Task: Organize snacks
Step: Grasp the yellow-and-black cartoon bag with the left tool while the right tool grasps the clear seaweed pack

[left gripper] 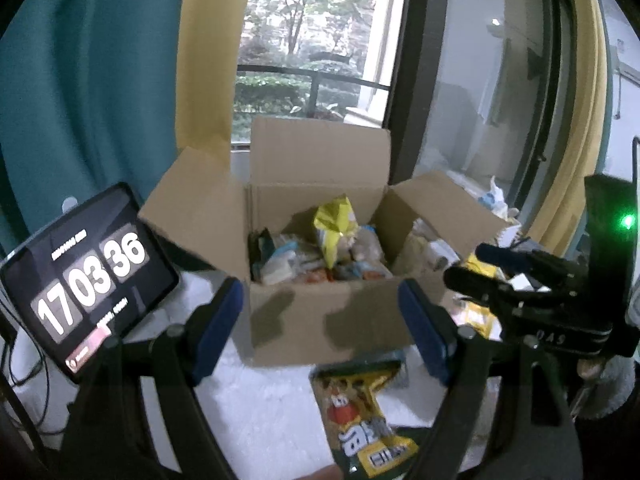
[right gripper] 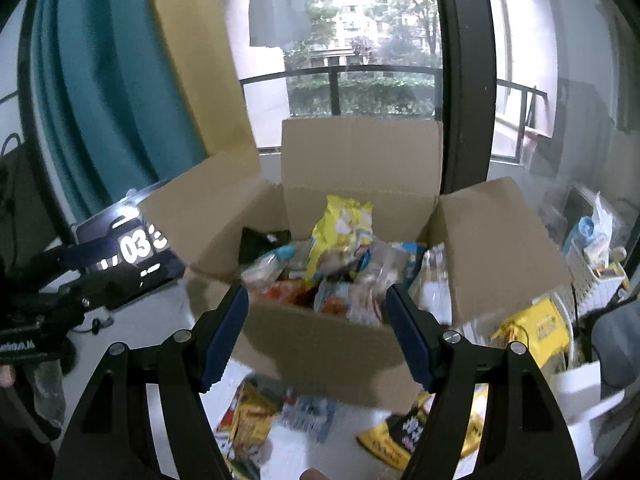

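Left wrist view: big window (left gripper: 312, 48) at the back, teal curtain (left gripper: 88, 80) to its left. White table (left gripper: 264, 412) below, carrying a brown cardboard box (left gripper: 320, 320) with all flaps up. Box packed full of snacks (left gripper: 316, 260), with a yellow bag (left gripper: 336, 232) sticking up tallest in the middle. Tablet clock (left gripper: 84, 276) leaning just left of the box, showing white numbers. Green and yellow snack pack (left gripper: 360, 416) lying flat on the table, near the front of the box, between the blue pads. Left claw (left gripper: 320, 328) spread wide, gripping nothing, box front seen in the gap. Right claw (left gripper: 532, 280) off to the right of the box, black and blurry; spread or squeezed, cannot tell from this side. Right wrist view: same box (right gripper: 320, 344) right ahead, yellow bag (right gripper: 340, 232) on top of the pile. Right claw (right gripper: 316, 332) spread wide too, nothing between its blue pads. More loose packs on the table in front of the box: a yellow one (right gripper: 248, 420), a pale blue one (right gripper: 308, 416), and a yellow and black one (right gripper: 404, 436).
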Demonstrator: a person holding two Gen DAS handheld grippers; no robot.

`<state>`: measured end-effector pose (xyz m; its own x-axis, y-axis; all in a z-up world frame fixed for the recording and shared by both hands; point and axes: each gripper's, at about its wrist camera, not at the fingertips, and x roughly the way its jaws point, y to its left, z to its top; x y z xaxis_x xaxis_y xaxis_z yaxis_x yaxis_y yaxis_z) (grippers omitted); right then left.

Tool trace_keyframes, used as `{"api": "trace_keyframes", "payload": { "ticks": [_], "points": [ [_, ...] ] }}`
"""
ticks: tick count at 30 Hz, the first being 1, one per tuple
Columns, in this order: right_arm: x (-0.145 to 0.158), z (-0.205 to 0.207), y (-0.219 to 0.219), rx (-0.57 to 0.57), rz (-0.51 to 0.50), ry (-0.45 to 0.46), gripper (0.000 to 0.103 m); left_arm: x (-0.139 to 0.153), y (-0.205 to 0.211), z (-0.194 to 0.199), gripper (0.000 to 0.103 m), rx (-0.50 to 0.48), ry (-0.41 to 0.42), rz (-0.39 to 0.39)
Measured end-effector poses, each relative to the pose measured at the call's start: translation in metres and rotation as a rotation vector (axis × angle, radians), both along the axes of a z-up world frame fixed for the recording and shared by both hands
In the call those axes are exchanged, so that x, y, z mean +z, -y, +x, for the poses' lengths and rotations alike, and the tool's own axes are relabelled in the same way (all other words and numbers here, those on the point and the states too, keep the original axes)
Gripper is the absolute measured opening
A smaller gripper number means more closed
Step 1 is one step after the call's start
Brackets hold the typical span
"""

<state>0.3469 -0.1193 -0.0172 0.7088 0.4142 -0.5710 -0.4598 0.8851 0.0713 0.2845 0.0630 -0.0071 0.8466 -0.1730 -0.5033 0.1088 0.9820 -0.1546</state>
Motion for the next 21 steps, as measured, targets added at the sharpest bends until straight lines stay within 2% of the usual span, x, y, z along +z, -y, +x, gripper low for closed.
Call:
{"api": "trace_keyframes", "payload": {
  "ticks": [13, 21],
  "points": [
    [-0.021, -0.050, 0.023, -0.010, -0.019, -0.025, 0.074, -0.037, 0.012, -0.039, 0.081, -0.019, -0.069, -0.024],
    [-0.036, -0.072, 0.061, -0.076, -0.002, -0.053, 0.074, -0.057, 0.038, -0.049, 0.081, -0.074, -0.114, -0.039]
  ]
}}
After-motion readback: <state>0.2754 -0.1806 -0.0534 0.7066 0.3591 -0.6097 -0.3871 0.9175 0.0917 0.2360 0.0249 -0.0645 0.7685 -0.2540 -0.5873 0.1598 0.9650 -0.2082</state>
